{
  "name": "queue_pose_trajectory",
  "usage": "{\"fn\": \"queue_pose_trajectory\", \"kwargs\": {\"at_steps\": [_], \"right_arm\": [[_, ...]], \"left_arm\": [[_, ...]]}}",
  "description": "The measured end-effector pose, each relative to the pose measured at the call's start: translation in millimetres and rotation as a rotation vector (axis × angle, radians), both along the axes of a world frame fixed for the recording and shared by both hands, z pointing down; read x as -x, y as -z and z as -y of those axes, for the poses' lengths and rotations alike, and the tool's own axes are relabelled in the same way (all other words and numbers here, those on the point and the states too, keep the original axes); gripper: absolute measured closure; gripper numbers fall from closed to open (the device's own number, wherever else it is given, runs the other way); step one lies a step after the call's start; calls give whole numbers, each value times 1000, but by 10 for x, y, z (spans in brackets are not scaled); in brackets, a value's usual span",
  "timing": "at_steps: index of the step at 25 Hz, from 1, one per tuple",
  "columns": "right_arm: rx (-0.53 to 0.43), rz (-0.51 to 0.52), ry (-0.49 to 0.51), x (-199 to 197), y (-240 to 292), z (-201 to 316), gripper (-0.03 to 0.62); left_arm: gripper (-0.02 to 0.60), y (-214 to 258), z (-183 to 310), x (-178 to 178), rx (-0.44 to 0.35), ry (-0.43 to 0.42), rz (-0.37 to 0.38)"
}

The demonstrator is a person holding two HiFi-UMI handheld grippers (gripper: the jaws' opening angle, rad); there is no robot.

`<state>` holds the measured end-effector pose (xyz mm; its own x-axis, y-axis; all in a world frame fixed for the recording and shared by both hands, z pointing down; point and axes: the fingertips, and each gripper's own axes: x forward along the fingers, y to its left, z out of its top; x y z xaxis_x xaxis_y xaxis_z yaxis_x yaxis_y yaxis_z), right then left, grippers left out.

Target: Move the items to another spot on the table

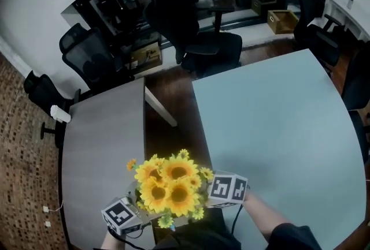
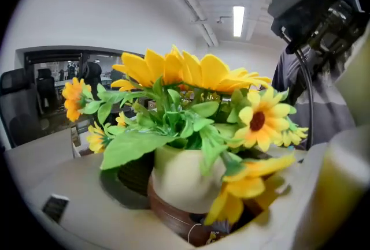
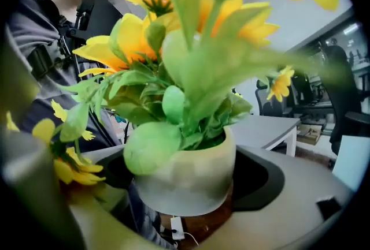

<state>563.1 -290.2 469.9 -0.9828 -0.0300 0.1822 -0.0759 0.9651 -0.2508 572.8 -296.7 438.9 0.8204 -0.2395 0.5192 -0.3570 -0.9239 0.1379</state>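
Head view: a pot of artificial sunflowers point(image 1: 170, 182) sits between the left gripper point(image 1: 122, 215) and the right gripper point(image 1: 228, 188). It is low in the frame, over the near end of the dark gap that separates the grey desk point(image 1: 101, 139) from the light blue desk point(image 1: 277, 122). The blooms hide the pot and the fingertips from above. Each marker cube stands just beside the bouquet, one on either side.

In the left gripper view the cream pot point(image 2: 179, 176), with its brown base, fills the space between the broad beige fingers point(image 2: 87, 208), which are clamped on it from both sides. Leaves and yellow petals spill over the nearer finger.

In the right gripper view the same pot point(image 3: 185, 176) is gripped between that gripper's fingers point(image 3: 300, 197) from the opposite side. Below its base show the person's dark clothing and a small white tag on a thin wire.

Both desks are otherwise bare, apart from a small white object point(image 1: 59, 113) at the grey desk's far left edge. Beyond the far edges stand black office chairs point(image 1: 208, 47), and a wooden box point(image 1: 282, 19) rests on the floor further back.
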Motion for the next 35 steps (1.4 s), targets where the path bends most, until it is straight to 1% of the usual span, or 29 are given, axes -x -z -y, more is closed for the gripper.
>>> {"fn": "queue_pose_trajectory", "kwargs": {"at_steps": [2,4,7,9,11,13,15,16,18,20,22,25,27,31,35], "right_arm": [[33,42,-17,-32,-81,118,97],[50,59,-34,-65,-84,225,97],[80,55,-50,-113,-66,250,97],[99,39,-69,-163,-114,287,97],[96,15,-93,-237,-132,410,97],[93,8,-117,-295,-93,573,97],[98,1,-139,-307,-72,722,97],[97,-15,-145,-281,-72,787,97],[85,-70,-152,-158,-65,921,97],[72,-118,-164,9,-45,1113,97],[68,-135,-178,169,-2,1330,98],[67,-161,-172,435,65,1654,98],[57,-203,-149,583,53,1863,98],[45,-252,-59,929,60,2252,98],[-13,-317,46,1207,41,2519,98]], "left_arm": [[140,-83,122,-47,30,4,17],[140,-102,233,-90,43,-19,38],[138,-123,264,-128,78,-60,50],[138,-183,307,-171,96,-95,71],[138,-165,423,-265,104,-120,78],[138,-174,601,-277,87,-134,41],[138,-249,784,-212,64,-147,-2],[138,-262,857,-181,56,-163,-11],[135,-259,1000,-78,44,-198,-18],[135,-237,1199,74,24,-215,-40],[137,-181,1402,223,12,-221,-77],[136,-88,1703,478,21,-229,-112],[135,-52,1907,639,15,-204,-141],[137,-34,2272,989,-13,-104,-221],[137,-55,2520,1287,-38,2,-247]]}}
